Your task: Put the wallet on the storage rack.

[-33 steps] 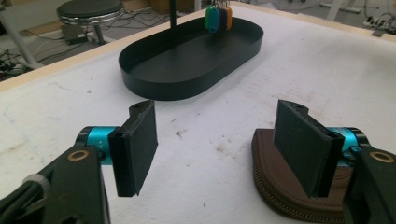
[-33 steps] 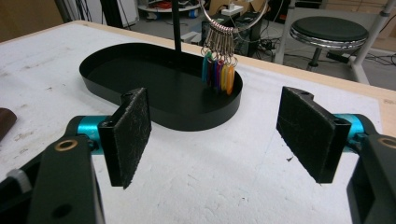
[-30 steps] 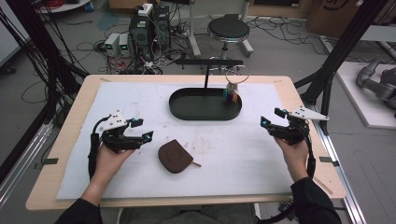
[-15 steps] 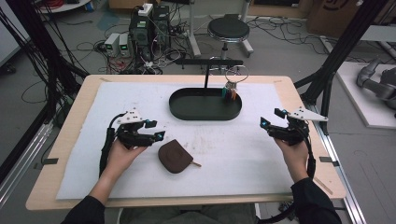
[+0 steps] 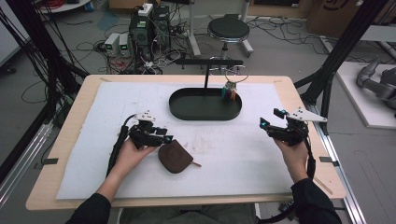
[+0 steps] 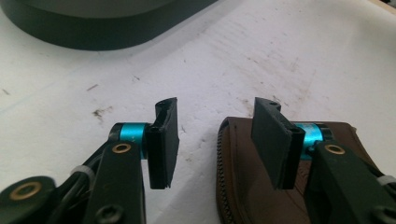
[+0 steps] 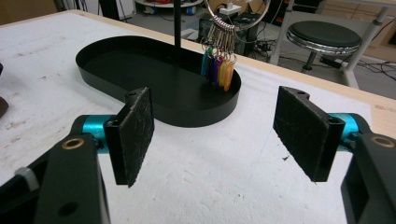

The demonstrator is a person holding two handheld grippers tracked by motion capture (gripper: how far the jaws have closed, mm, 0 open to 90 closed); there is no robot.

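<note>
A brown leather pouch point(image 5: 175, 157) lies flat on the white mat, a short pull tab at its right. My left gripper point(image 5: 164, 139) sits low at its upper-left edge. In the left gripper view the jaws point(image 6: 217, 140) stand half apart and have just been closing. One pad hangs over the pouch point(image 6: 243, 186) and the other over bare mat, neither pressing on it. At the table's right side my right gripper point(image 5: 271, 118) is wide open with nothing in it point(image 7: 217, 135).
A black oval tray point(image 5: 205, 116) lies at the middle back with a T-shaped stand point(image 5: 208, 61) rising from it. A key ring with coloured tags point(image 5: 229, 88) hangs from the stand into the tray's right end point(image 7: 217, 65). A stool and cables are beyond the table.
My left gripper has moved right and slightly down until it reached the pouch's edge, and its jaws have narrowed. The right gripper has stayed where it was.
</note>
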